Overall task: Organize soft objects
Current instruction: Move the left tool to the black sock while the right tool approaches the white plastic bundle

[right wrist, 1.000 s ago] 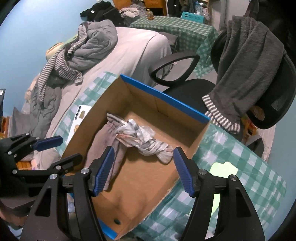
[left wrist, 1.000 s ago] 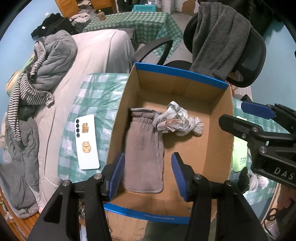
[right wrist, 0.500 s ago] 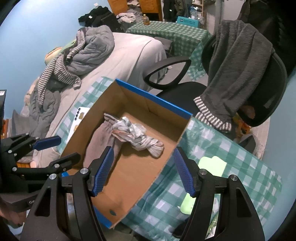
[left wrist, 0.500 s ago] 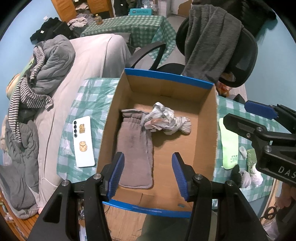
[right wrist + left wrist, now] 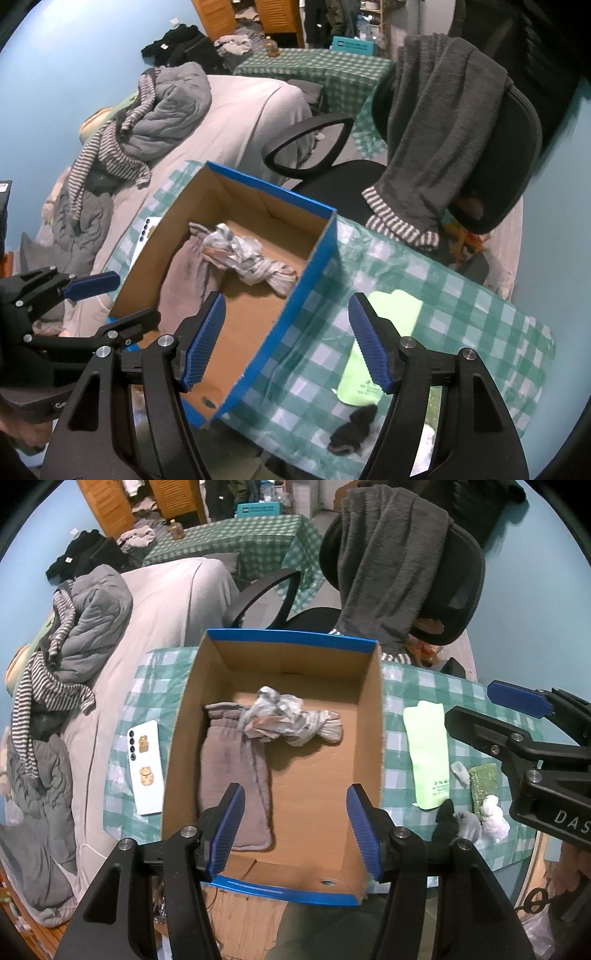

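Note:
A blue-rimmed cardboard box (image 5: 369, 716) stands on the checked table and holds a grey-brown sock (image 5: 232, 768) and a knotted grey-white cloth (image 5: 291, 720); the box also shows in the right wrist view (image 5: 314, 251). My left gripper (image 5: 295, 830) is open and empty above the box's near end. My right gripper (image 5: 286, 339) is open and empty, over the box's right wall. On the table right of the box lie a light green cloth (image 5: 428, 753), a black sock (image 5: 351, 428), a green sponge (image 5: 484, 782) and a white wad (image 5: 493, 816).
A white phone (image 5: 146, 766) lies on the table left of the box. A bed with grey and striped clothes (image 5: 74, 638) is at the left. An office chair with a grey towel (image 5: 391, 557) stands behind the table.
Both grippers have pulled back and up from the box, so more of the table shows. The right gripper has also shifted right toward the green cloth. Both stay open.

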### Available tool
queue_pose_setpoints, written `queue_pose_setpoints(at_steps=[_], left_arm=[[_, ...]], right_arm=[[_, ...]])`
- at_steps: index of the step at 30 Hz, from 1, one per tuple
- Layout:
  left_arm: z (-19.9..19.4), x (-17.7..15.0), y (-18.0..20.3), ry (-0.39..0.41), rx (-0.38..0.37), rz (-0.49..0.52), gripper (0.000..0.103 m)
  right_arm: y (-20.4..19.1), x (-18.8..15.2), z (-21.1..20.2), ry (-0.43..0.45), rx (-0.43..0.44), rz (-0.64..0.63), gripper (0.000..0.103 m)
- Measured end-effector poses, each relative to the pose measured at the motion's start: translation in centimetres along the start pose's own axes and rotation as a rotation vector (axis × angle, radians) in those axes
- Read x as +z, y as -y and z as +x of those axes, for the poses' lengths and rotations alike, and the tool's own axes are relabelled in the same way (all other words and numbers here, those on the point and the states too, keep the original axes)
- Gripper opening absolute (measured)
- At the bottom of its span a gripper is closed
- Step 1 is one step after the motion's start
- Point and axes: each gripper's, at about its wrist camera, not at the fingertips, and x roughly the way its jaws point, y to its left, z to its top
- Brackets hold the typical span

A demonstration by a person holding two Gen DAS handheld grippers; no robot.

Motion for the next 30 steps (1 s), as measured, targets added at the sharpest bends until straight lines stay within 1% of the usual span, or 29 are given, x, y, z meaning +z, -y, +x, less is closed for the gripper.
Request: queue_pose_setpoints(at_steps=[5,13,24,27,30], left_arm=[[-0.3,-0.1,1.8,0.001,-0.008,0.018,0.059],[0.0,-0.4,5.4,-0.018,-0.023,0.061,0.059],[1.7,-1.5,10.8,-0.079,-0.066,0.142,0.061],[2.5,-1.8,11.9,-0.102,-0.079,0.157,0.064],[3.2,-2.1,12.8,-0.114,-0.078,0.175,0.065]], right_arm=[[2.2,-1.4,-1.1,-0.003,-0.018,0.025,0.071],[6.1,-3.8,-2.3,-0.017,-0.052,0.077,0.071],[10.9,-7.6,-4.1,-0.038,-0.092,0.143,0.071],[12.3,-9.0,-4.5,-0.045,-0.104,0.165,0.071],[13.4,-10.4,-4.6,-0.051,-0.118,0.181,0.071]])
